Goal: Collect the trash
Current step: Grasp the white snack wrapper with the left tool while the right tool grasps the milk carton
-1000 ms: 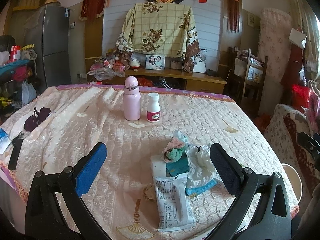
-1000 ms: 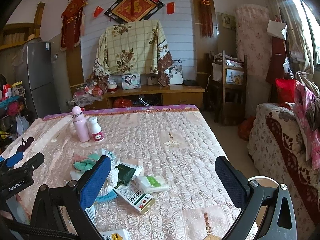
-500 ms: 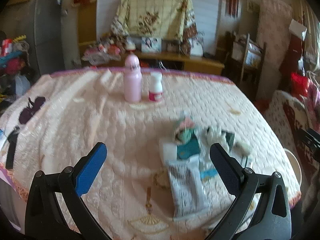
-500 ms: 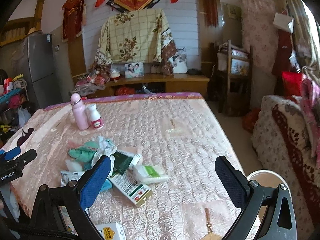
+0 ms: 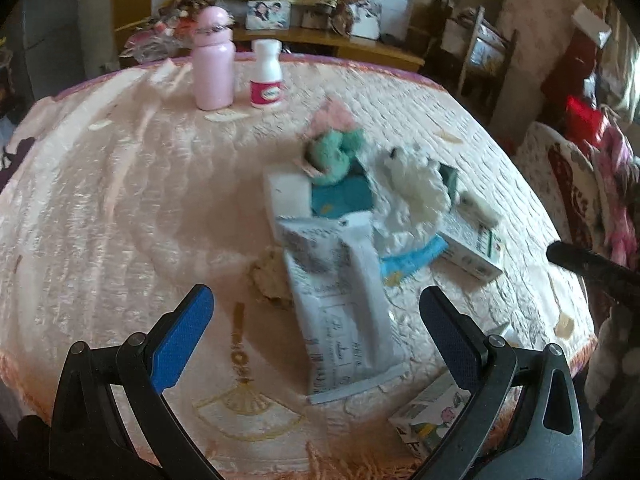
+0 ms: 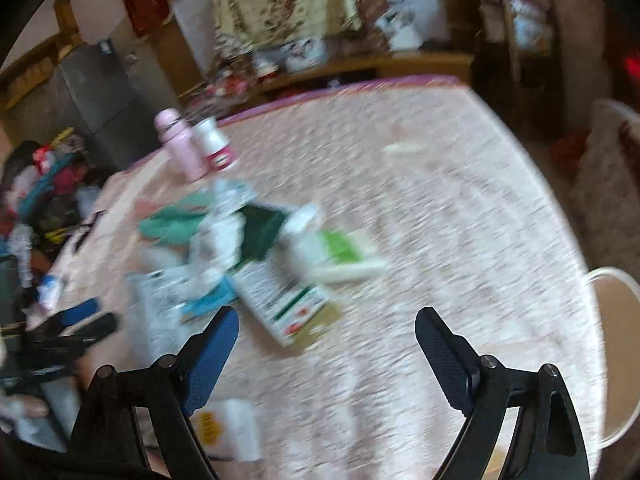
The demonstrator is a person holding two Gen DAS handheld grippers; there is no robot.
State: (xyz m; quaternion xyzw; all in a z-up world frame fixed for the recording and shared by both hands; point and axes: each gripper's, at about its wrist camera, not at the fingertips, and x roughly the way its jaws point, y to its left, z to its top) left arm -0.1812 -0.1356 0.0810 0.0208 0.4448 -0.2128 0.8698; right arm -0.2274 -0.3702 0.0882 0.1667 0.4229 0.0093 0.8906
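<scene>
A heap of trash lies on the quilted table: a long white printed wrapper [image 5: 340,304], crumpled white tissue [image 5: 416,188], green and pink cloth scraps [image 5: 336,148], a teal packet [image 5: 344,196] and a medicine box [image 5: 468,248]. My left gripper [image 5: 316,320] is open and empty, low over the wrapper. My right gripper [image 6: 326,344] is open and empty, just short of the medicine box [image 6: 280,300] and a green-and-white packet [image 6: 340,252]. The right wrist view is blurred.
A pink bottle [image 5: 212,60] and a white pill bottle [image 5: 267,76] stand at the far side. A small box [image 5: 428,416] lies at the table's front edge. A white bin rim [image 6: 616,344] shows beyond the table's right edge. A sofa [image 5: 576,184] stands to the right.
Both grippers have moved forward and down toward the trash heap, which now looks larger and closer. Both stay open. The right view has tilted and blurred.
</scene>
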